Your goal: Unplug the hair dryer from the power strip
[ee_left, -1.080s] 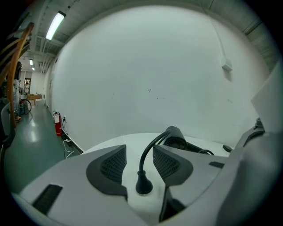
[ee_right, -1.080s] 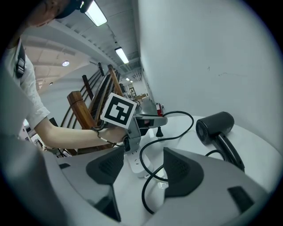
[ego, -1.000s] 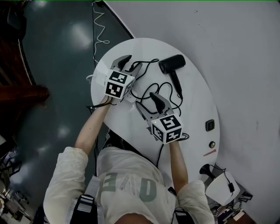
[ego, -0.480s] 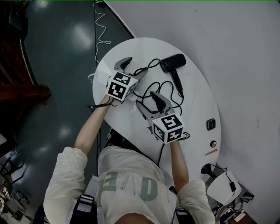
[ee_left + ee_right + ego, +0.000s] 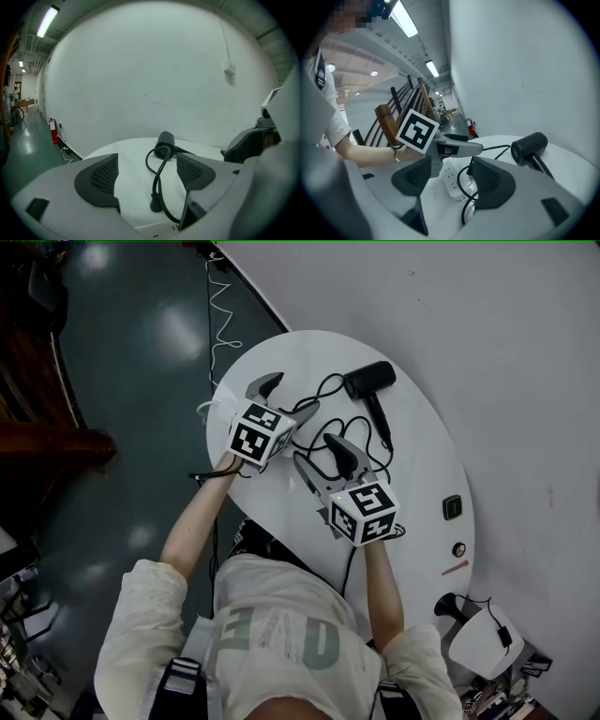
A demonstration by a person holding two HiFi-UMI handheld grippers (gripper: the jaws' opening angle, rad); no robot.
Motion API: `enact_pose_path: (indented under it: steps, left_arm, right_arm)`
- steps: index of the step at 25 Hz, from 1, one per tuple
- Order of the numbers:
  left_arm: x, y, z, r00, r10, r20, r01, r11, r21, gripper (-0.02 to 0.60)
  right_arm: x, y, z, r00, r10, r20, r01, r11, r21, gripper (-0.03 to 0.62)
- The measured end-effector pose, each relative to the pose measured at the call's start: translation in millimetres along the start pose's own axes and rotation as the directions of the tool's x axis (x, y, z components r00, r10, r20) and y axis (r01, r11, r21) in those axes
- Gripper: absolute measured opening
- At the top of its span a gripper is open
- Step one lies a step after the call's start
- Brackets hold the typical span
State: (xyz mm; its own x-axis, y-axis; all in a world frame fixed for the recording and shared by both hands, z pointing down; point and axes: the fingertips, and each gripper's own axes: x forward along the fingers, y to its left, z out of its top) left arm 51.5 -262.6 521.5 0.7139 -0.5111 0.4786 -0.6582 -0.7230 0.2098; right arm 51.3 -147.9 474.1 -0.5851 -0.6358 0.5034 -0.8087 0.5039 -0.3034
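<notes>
The black hair dryer [image 5: 368, 381] lies at the far side of the round white table [image 5: 281, 352], and its cord [image 5: 330, 418] loops toward both grippers. My left gripper [image 5: 286, 397] has its jaws opening wide. In the left gripper view the black plug [image 5: 156, 204] lies loose on the table between the pads of that gripper [image 5: 147, 176], touching neither, with the hair dryer [image 5: 165, 139] beyond. My right gripper [image 5: 319, 454] is open. In its own view the white power strip [image 5: 452, 180] rests on the table past that gripper [image 5: 451, 174], with the cord [image 5: 464, 206] curling beside it.
A small black switch [image 5: 451, 507] and a round knob [image 5: 458, 549] sit near the table's right edge. Dark green floor lies left of the table with a white cable [image 5: 220, 306] on it. Loose gear [image 5: 478, 638] stands at the lower right. A white wall rises behind the table.
The left jaws have spread wider and let go of the plug. Both grippers have lifted a little off the table, the left one also drifting right.
</notes>
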Motion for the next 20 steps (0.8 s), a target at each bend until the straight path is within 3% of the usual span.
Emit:
enact_pose_path:
  steps: [6,10,13,17,19,20]
  left_arm:
    - [-32,-12,61,0.990,0.012,0.141,-0.013,1.000,0.004,0.370]
    - [-72,-24,123,0.958,0.024,0.285,-0.031,0.999,0.019,0.370]
    - [-113,-45,164,0.920,0.007,0.392,-0.032,0.998,0.058,0.370]
    - [-170,-80,201,0.859,0.004,0.512,-0.085,0.987,0.134,0.359]
    - [-201,-96,212,0.827,0.014,0.561,-0.121,0.981,0.154,0.312]
    - [-216,-102,216,0.811,0.027,0.584,-0.146,0.977,0.156,0.259]
  right_arm:
    - [-13,3,51,0.992,-0.016,0.125,0.024,0.998,-0.062,0.285]
    - [-47,4,108,0.949,-0.078,0.307,0.103,0.993,-0.065,0.224]
    - [-87,7,150,0.865,-0.187,0.467,0.228,0.973,-0.033,0.103]
    - [-144,31,193,0.727,-0.259,0.636,0.370,0.928,-0.045,0.026]
    - [-171,49,207,0.662,-0.270,0.699,0.423,0.905,-0.050,0.005]
    - [-183,58,211,0.637,-0.269,0.723,0.440,0.896,-0.054,0.005]
